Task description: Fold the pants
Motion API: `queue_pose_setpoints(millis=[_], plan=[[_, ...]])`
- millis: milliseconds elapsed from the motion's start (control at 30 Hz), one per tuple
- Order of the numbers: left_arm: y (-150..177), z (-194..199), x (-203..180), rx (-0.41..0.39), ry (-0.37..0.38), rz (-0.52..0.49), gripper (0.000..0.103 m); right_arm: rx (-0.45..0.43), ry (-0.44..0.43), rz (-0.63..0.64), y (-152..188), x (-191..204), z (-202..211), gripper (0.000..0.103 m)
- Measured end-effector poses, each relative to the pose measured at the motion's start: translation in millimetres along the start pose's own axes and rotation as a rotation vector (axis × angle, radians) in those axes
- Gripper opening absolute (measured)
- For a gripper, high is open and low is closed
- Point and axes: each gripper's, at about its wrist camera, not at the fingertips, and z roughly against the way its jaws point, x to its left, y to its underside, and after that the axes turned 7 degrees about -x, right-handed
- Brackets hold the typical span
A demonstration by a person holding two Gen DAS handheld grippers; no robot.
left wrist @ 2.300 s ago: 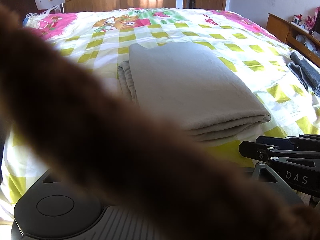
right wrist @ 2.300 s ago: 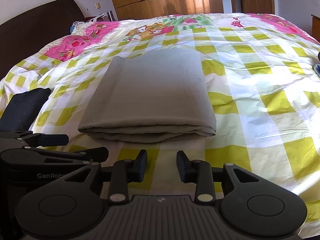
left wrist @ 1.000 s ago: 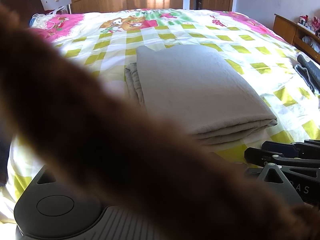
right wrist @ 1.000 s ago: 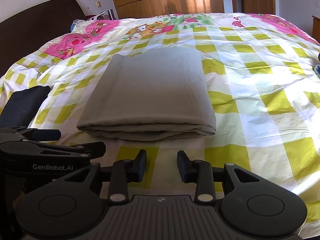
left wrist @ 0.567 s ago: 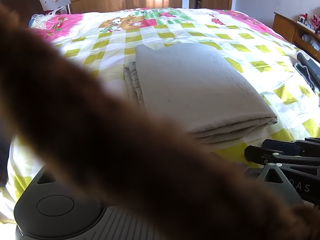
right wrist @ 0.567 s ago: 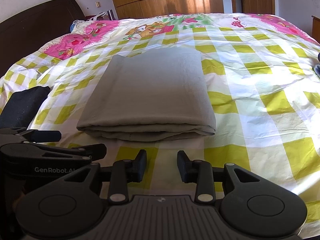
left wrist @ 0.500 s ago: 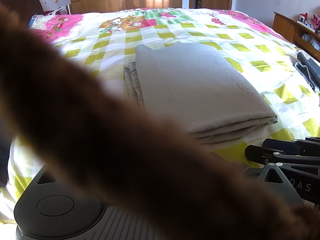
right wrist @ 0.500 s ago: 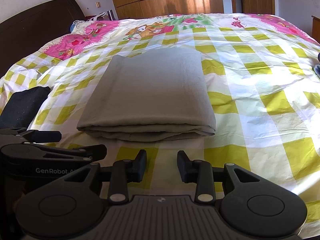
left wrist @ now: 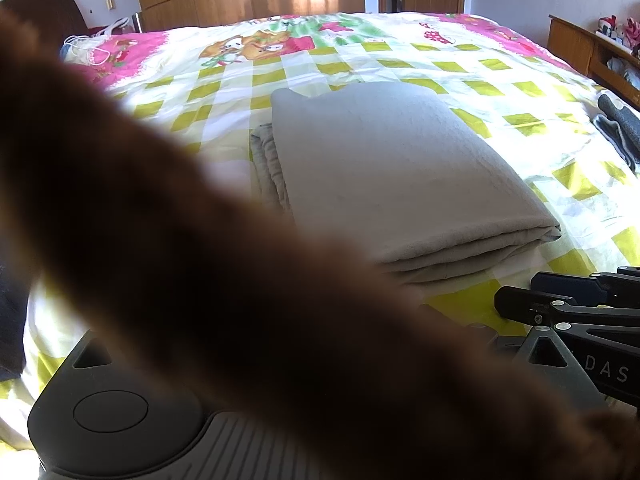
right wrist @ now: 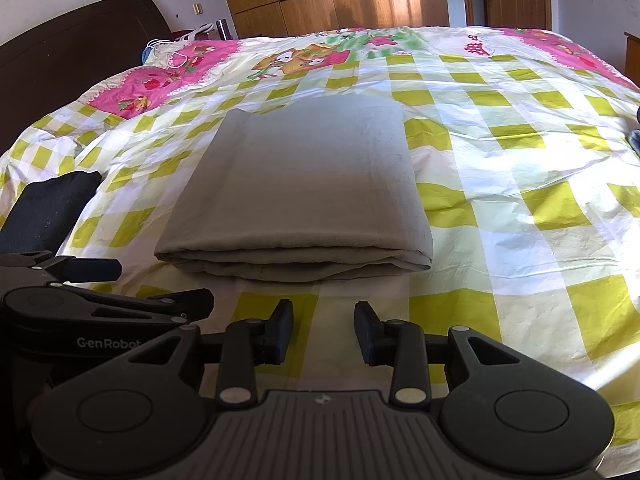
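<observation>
The folded pants [right wrist: 296, 188] lie just above my right claw [right wrist: 323, 332] in the frame's middle, long axis running away up the frame, its jaws parted on nothing; my left claw's state I cannot tell.

A broad brown blur [left wrist: 224, 280] lies right across the left wrist view, far too close to the lens to name; it hides the left gripper's own fingers entirely, so how its jaws stand cannot be told there. It also covers the near left corner of the folded pants [left wrist: 400, 176]. In the right wrist view the left gripper [right wrist: 132, 292] shows only side-on (its body cut off at the left edge), the gap unreadable. A dark garment [left wrist: 620, 128] runs off the right edge.
</observation>
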Motion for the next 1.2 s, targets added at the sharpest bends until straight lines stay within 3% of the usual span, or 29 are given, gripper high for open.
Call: queue_pose_setpoints(millis=[1200], plan=[[-0.1,1.6,0.0,-0.005,-0.001,0.005,0.101,0.000,0.003,0.010,0.4,1.6,0.5,0.048]])
